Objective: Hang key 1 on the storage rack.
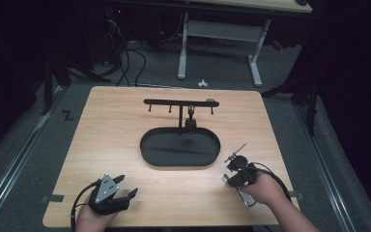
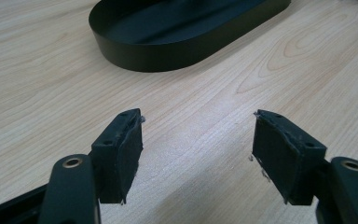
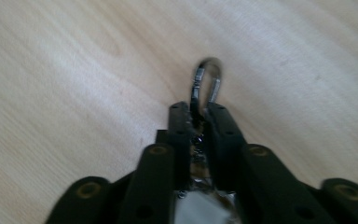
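We look down on a light wooden table (image 1: 125, 125) from above the person's side. At the near left, the person's left hand (image 1: 89, 220) holds the left gripper (image 1: 125, 191) low over the table edge, with a grey three-cornered plate (image 1: 107, 186) on top. In the left gripper view its two black jaws stand wide apart with only bare wood between them, and the black oval tray (image 2: 168, 51) lies ahead of them.

In the middle of the table we see that black oval tray (image 1: 149, 157), shallow and nothing visible lying in it. Just behind it stands a black rack (image 1: 178, 102), a horizontal bar on a post with small pegs hanging below; a small dark item hangs by the post, too small to make out.

At the near right, the person's right hand (image 1: 265, 188) holds the right gripper (image 1: 235, 162), pointing toward the tray's right end. In the right gripper view its jaws are nearly closed on a thin metal loop (image 3: 207, 81), which sticks out past the tips above the wood. We cannot tell what the loop belongs to.
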A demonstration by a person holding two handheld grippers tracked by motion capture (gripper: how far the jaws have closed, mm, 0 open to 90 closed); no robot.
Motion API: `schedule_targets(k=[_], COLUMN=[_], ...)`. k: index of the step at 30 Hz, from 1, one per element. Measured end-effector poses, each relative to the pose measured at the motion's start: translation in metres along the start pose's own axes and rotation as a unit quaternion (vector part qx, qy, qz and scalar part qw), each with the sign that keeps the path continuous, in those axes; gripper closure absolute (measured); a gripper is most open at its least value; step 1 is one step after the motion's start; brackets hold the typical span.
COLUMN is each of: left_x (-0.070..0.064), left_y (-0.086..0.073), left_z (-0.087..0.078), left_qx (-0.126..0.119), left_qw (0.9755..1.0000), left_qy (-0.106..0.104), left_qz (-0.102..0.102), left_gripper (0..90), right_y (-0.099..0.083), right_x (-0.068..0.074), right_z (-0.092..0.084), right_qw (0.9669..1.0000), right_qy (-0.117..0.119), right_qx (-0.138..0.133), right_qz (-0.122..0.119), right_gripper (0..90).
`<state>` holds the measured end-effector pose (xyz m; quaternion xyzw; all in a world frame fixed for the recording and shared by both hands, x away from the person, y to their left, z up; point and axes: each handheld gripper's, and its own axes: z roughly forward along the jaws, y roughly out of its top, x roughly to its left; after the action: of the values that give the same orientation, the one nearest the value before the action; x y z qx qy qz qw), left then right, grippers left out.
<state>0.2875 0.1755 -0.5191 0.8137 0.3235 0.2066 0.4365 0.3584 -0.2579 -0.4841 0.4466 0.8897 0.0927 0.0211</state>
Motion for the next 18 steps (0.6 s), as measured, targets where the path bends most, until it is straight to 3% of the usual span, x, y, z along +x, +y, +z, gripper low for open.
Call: schedule_targets(k=[18], left_x=[0.0007], left_y=[0.0002], left_z=[-0.0001], left_qx=[0.0], left_qw=[1.0], left_qy=[-0.001], left_qz=[0.001], left_gripper=[33.4], right_y=[0.0031], right_x=[-0.0105], right_z=[0.0021], right_qw=[0.9996], right_qy=[-0.012], right_qx=[0.003], right_qz=[0.026], right_gripper=[82.6])
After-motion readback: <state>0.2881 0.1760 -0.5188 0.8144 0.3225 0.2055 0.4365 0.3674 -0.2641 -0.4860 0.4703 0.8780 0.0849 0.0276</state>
